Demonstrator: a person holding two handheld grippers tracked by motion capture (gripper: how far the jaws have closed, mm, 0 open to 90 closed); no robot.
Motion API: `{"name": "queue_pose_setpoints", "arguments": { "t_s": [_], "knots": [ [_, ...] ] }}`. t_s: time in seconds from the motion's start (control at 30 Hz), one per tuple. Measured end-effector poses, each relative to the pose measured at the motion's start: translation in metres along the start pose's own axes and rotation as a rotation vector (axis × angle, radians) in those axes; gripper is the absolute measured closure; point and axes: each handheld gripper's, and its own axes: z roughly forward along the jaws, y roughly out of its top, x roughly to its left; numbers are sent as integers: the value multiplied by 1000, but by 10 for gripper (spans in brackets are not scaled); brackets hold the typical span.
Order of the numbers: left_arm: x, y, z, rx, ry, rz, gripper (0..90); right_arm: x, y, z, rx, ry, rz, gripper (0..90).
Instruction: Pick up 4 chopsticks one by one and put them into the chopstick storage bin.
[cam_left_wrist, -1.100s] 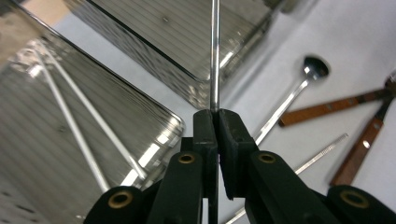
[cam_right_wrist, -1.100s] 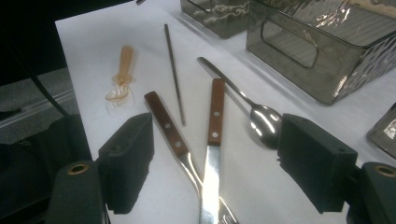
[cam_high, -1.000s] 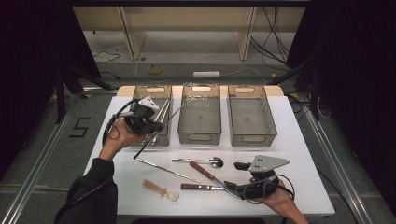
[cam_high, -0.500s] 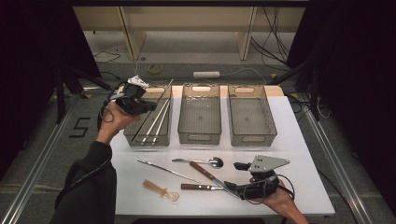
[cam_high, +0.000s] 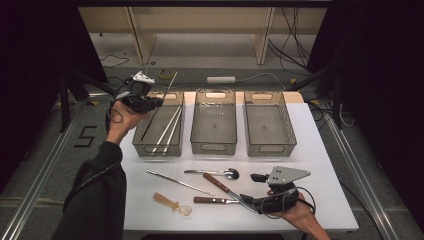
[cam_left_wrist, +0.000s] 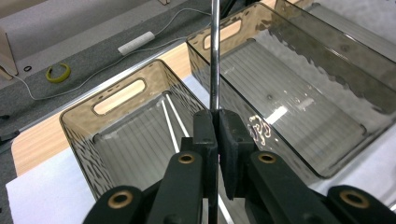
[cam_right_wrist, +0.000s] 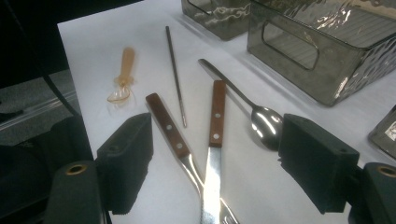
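Note:
My left gripper (cam_high: 150, 102) is shut on a thin metal rod (cam_high: 167, 87) and holds it slanted over the left bin (cam_high: 156, 148). Seen from the left gripper view, the rod (cam_left_wrist: 215, 56) rises straight out of the pressed-together pads (cam_left_wrist: 231, 135). Two white sticks (cam_high: 169, 129) lie inside that bin. My right gripper (cam_high: 252, 187) rests open at the front right of the table. Between its jaws in the right gripper view lie two wooden-handled knives (cam_right_wrist: 215, 116), crossed at the blades, and beside them a metal spoon (cam_right_wrist: 264, 122).
A middle bin (cam_high: 215, 147) and a right bin (cam_high: 270, 147) stand beside the left one. A second metal rod (cam_high: 177, 182) and a small amber plastic spoon (cam_high: 170, 203) lie on the white table sheet (cam_high: 325, 160). Cables run over the floor behind.
My left gripper has carried the rod toward the far end of the left bin and slightly left, rising a little. The right gripper has stayed put.

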Motion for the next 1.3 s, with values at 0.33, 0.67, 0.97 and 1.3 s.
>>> {"name": "queue_pose_setpoints", "arguments": {
  "t_s": [0.33, 0.67, 0.97, 1.3],
  "knots": [
    [13, -16, 18, -7, 30, -44, 855, -1, 0, 0, -1, 4, 0, 273],
    [20, -40, 32, -7, 32, -101, 854, 0, 0, 1, 2, 3, -7, 273],
    [19, -49, 40, 3, 40, -96, 852, 0, 0, 1, 2, 5, -9, 273],
    [19, -54, 45, 17, 50, -99, 849, 0, 0, 1, 5, 8, -8, 273]
  ]
}}
